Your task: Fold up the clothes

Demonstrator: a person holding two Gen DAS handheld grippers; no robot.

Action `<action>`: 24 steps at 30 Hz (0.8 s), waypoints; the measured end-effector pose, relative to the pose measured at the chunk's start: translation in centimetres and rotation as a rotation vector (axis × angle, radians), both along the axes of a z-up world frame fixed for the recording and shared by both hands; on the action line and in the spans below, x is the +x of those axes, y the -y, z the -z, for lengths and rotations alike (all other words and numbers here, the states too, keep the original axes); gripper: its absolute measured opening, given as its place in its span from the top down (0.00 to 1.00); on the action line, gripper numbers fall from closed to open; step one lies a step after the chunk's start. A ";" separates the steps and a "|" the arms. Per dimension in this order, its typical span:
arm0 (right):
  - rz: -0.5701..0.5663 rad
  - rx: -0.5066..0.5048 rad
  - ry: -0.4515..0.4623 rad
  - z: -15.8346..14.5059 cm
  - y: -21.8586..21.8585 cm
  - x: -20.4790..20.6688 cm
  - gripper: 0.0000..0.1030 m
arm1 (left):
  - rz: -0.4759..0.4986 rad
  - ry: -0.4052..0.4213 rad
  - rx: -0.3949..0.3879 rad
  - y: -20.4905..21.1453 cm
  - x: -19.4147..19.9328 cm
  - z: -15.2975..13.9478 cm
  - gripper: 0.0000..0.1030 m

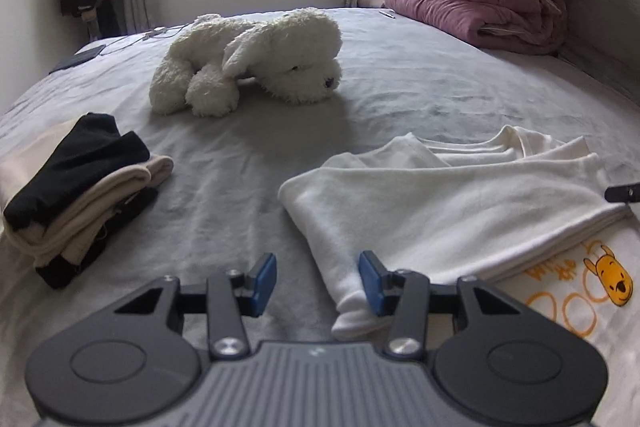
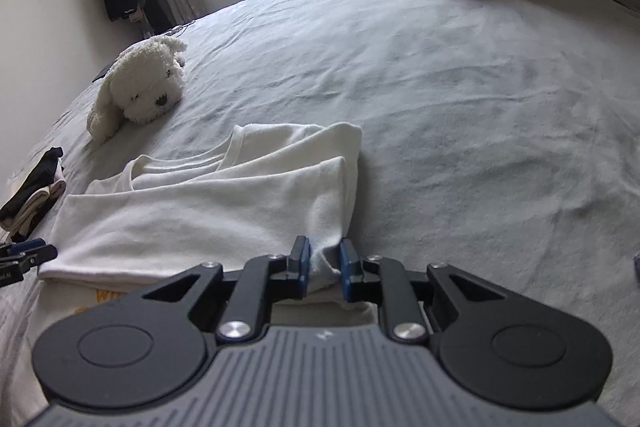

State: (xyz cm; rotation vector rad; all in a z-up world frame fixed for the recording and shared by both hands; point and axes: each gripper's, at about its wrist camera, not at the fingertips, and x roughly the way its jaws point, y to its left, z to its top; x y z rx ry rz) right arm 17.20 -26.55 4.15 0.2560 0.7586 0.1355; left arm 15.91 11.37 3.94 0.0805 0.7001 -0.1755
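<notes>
My right gripper (image 2: 323,269) pinches the white T-shirt (image 2: 208,211) corner; my left gripper (image 1: 318,281) gapes, a fold against one pad. Only its view shows the cartoon-bear print (image 1: 612,281).

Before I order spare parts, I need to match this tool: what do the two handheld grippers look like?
Both look alike. The left gripper and right gripper each have a grey ribbed body, two round black discs at the sides, black linkage arms with silver screw heads, and black fingers faced with blue pads. No cables, hands or sleeves show.
</notes>
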 end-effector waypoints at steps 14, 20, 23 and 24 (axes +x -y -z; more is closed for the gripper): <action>-0.005 -0.096 0.129 -0.8 -1.3 -1.6 0.83 | 0.037 0.073 0.078 1.4 -0.7 -0.8 0.54; 0.009 -0.117 0.081 0.2 -1.3 -1.2 0.83 | 0.048 0.073 0.124 2.1 -0.7 -0.2 0.54; 0.007 -0.108 0.082 0.2 -1.2 -1.4 0.83 | 0.060 0.067 0.094 1.5 -0.6 -0.7 0.55; 0.000 -0.107 0.080 0.0 -1.2 -1.3 0.81 | 0.063 0.060 0.070 1.1 -0.6 -0.9 0.55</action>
